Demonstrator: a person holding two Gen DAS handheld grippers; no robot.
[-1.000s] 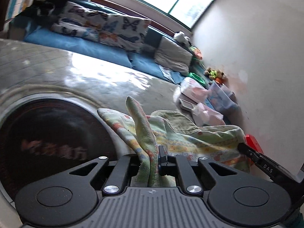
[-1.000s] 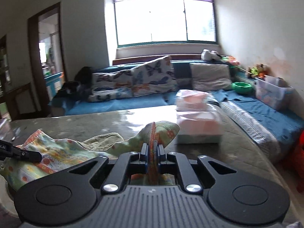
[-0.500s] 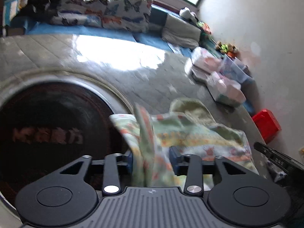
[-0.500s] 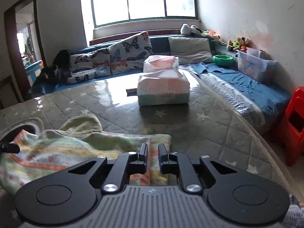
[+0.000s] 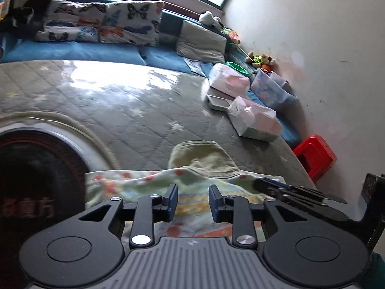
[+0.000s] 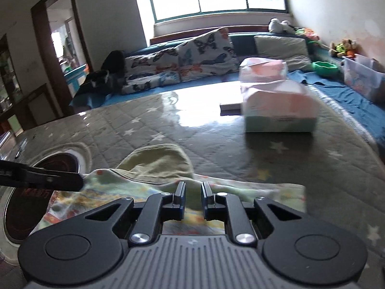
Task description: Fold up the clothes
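A small patterned garment (image 5: 192, 187) lies spread on a grey quilted table cover (image 5: 134, 120), directly beneath and just ahead of both hand-held grippers. It is pale green with orange and yellow print, and a plain olive-green part (image 6: 158, 163) sticks out past its far edge. The left gripper (image 5: 193, 201) hangs over the cloth with its fingers apart and nothing between them. The right gripper (image 6: 193, 196) also hangs over the cloth, fingers parted by a narrower gap, holding nothing. Seen from the right gripper, the left one reaches in from the left, over the garment's left edge. To the left of both grippers a dark round inset (image 5: 33, 185) sits in the table, and the garment's left edge overlaps it. Ahead and to the right stand two pink and white wrapped packs (image 6: 279, 106). Judging from this, the layers look loose and bunched, so the cloth could spring open or lie crooked once let go; a gripper dropping in again might catch only the top layer and drag the pile askew toward the inset. Red characters show on the dark inset, too blurred to read; the small print on the nearer pack is likewise unreadable.
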